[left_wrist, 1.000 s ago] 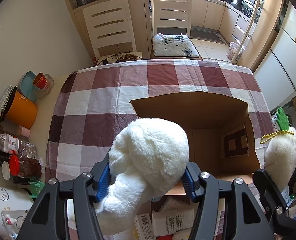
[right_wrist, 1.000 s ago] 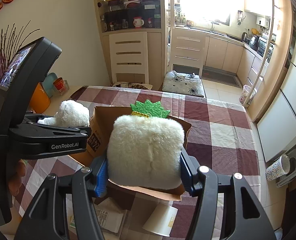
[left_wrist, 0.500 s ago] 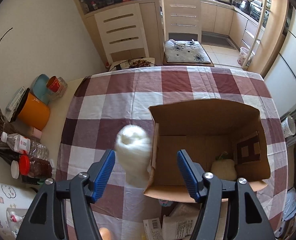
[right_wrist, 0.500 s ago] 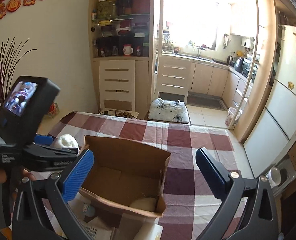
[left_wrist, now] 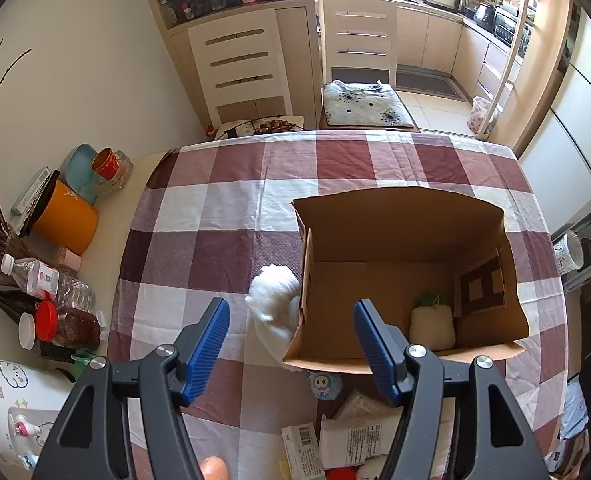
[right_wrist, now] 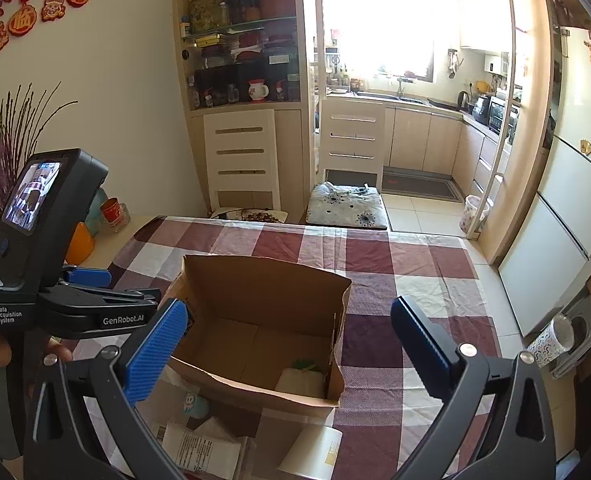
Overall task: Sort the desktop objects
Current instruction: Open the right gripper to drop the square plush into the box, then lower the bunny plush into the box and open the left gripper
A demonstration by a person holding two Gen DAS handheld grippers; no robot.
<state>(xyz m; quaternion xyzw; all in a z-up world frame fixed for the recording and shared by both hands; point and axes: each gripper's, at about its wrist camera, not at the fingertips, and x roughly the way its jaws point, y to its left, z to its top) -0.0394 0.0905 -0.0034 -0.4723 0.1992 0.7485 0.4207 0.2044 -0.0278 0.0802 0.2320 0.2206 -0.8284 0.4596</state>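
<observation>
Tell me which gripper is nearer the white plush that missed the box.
Left. The left gripper hangs open just above the white plush, outside the cardboard box's left wall. The right gripper is open over the box's interior.

The worktop (left_wrist: 231,208) is covered in maroon, mauve and white checks. The cardboard box (left_wrist: 399,216) is seen in plain brown, with a dark brown square patch inside. A fluffy white toy (left_wrist: 273,300) and a cream plush (left_wrist: 432,326) topped with green are shown. Blue ribbed pads are carried on black tongs (left_wrist: 287,346).
</observation>
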